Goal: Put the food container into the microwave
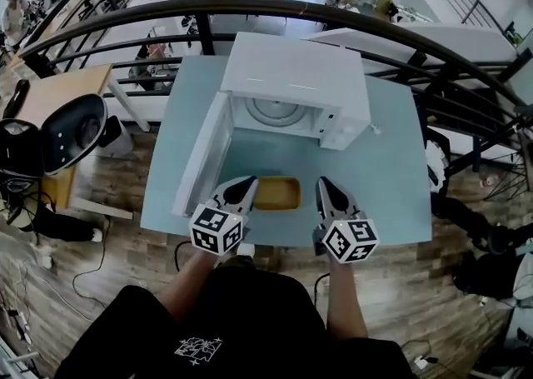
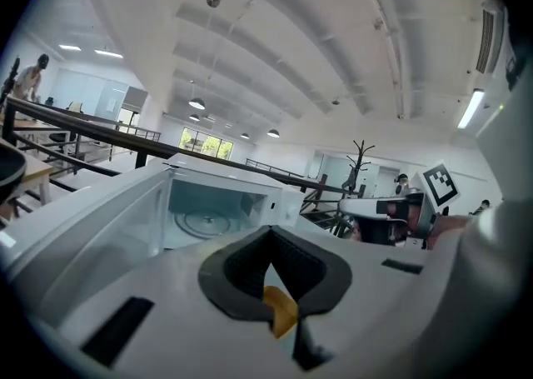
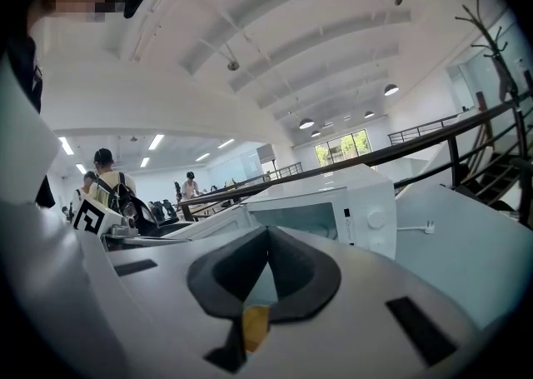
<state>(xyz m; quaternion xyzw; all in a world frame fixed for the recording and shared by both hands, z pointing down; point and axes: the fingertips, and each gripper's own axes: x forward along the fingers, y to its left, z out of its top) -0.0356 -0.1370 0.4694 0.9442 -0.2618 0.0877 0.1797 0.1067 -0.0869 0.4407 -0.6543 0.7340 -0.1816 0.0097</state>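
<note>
A yellow food container [image 1: 277, 193] sits on the light blue table [image 1: 391, 177], just in front of the white microwave [image 1: 291, 86]. The microwave's door [image 1: 202, 157] swings wide to the left and the glass turntable shows inside. My left gripper [image 1: 248, 187] rests at the container's left edge, jaws shut with nothing held. My right gripper [image 1: 325, 187] stands a little off the container's right side, also shut. In the left gripper view the jaws meet [image 2: 268, 267] and a yellow sliver of container [image 2: 281, 309] shows below them, with the open microwave [image 2: 216, 202] beyond. The right gripper view shows the same [image 3: 266, 273].
A dark curved railing [image 1: 275, 7] runs behind the table with a lower floor beyond. At the left is a wooden desk [image 1: 58, 90] with a white and black seat shell [image 1: 71, 132]. A white cord end [image 1: 375, 129] lies right of the microwave.
</note>
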